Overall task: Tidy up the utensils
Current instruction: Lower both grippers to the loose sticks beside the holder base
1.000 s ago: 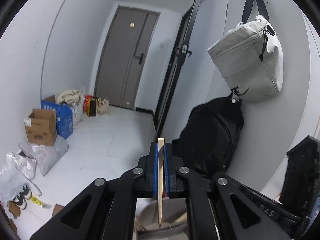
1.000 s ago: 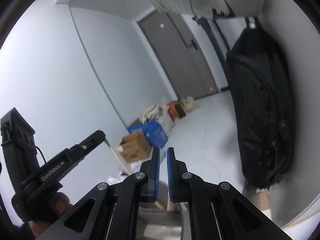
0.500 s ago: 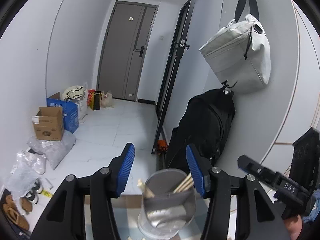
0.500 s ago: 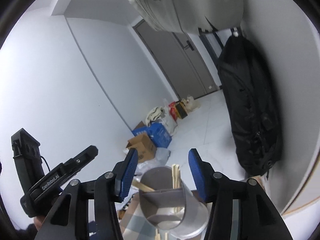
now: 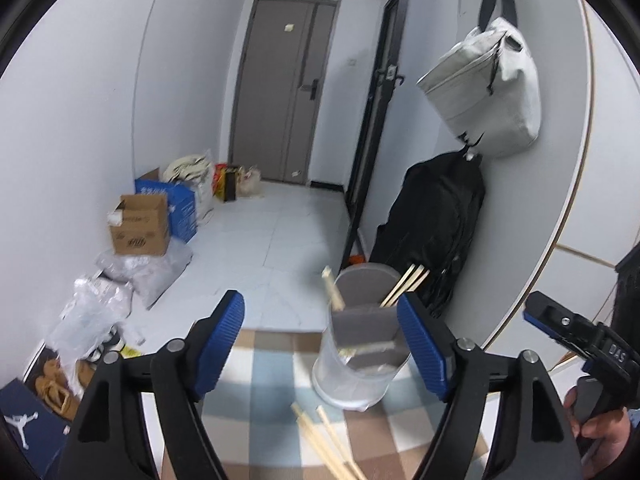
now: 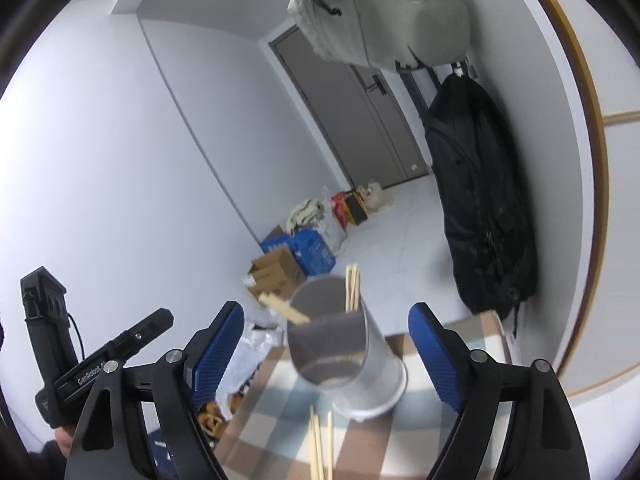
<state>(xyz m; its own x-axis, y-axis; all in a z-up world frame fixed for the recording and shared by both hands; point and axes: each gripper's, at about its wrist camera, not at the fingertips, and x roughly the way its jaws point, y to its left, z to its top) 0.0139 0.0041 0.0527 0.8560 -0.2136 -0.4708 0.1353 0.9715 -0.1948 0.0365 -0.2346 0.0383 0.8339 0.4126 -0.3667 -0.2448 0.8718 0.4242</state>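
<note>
Two grippers: the left gripper (image 5: 322,344) and right gripper (image 6: 326,346) are seen with jaws opening wide, nothing held.
Holder: a clear divided cup (image 5: 358,344) stands on the checked cloth (image 5: 404,436), ahead of the fingers, untouched.
Chopsticks: several (image 6: 352,286) stand inside; loose ones (image 5: 324,450) lie before it.
Hidden: loose sticks are cut off below; cup's contents are blurred.

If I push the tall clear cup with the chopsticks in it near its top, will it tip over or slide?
The cup would probably tip: it is tall and narrow and stands on a soft-looking checked cloth. It looks like thin plastic, so likely light. The chopsticks leaning out above its rim may pull it further over. Pushing low near the base seems safer.
</note>
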